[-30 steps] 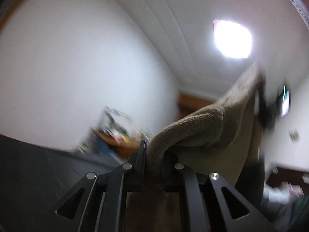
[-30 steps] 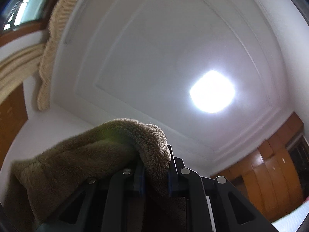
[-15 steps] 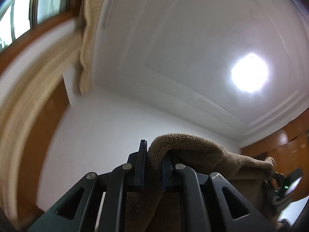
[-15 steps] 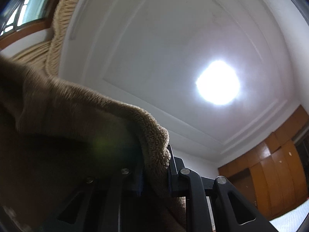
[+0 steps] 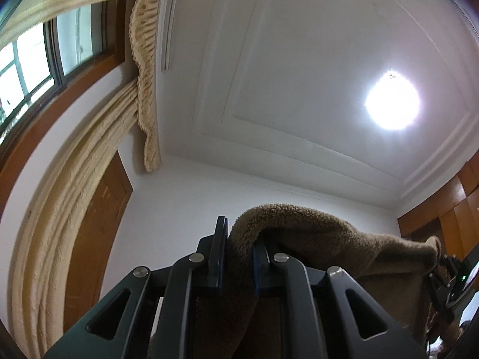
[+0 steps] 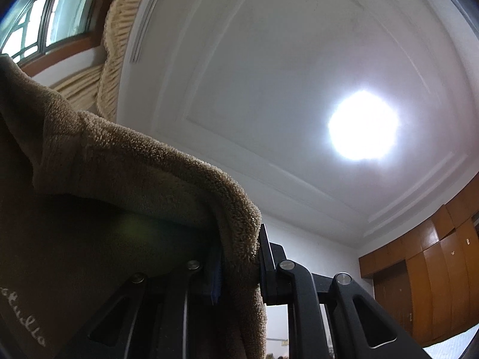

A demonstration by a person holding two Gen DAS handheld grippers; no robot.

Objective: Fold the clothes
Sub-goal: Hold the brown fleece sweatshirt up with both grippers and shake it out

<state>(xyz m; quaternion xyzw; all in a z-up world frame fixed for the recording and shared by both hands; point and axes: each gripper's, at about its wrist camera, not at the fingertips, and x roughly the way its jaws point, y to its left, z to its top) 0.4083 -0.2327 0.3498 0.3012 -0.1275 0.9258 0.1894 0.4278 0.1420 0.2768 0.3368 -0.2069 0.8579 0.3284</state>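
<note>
Overhead, both grippers' fingers pinch the brown fleece garment (image 5: pixel 329 233), stretched sideways between left gripper (image 5: pixel 238 249) and right gripper (image 6: pixel 239 257).

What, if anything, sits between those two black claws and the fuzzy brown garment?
Nothing visible does. The left gripper is already clamped on the brown fleece garment, and the right gripper pinches another part of its edge, holding it up toward the ceiling.

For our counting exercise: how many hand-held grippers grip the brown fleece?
2: the left hand-held gripper pinches one edge of the brown fleece garment; the right hand-held gripper pinches another.
</note>
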